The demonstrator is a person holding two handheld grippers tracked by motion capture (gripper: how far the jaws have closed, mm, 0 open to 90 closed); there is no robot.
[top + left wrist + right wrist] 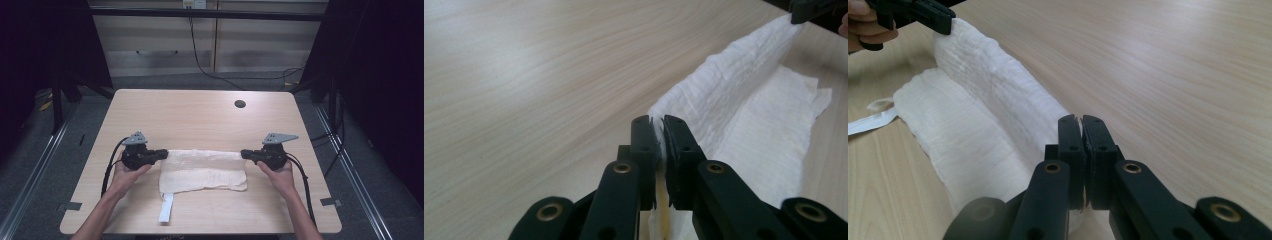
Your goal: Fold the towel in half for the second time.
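Both of my grippers are clamped on the white cloth (202,170): left gripper (162,154) pinches its far-left corner, right gripper (244,153) its far-right corner, jaws nearly closed. Between them the far edge is raised; the rest lies on the table (200,115).

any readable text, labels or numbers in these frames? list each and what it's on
None readable.
White cloth: plain, no print; its white strap or tag shows no legible marks.
Left gripper and right gripper: black jaws and grey plates, no lettering.
Table: bare wood grain.
Small fitting on the back wall: too small to read.
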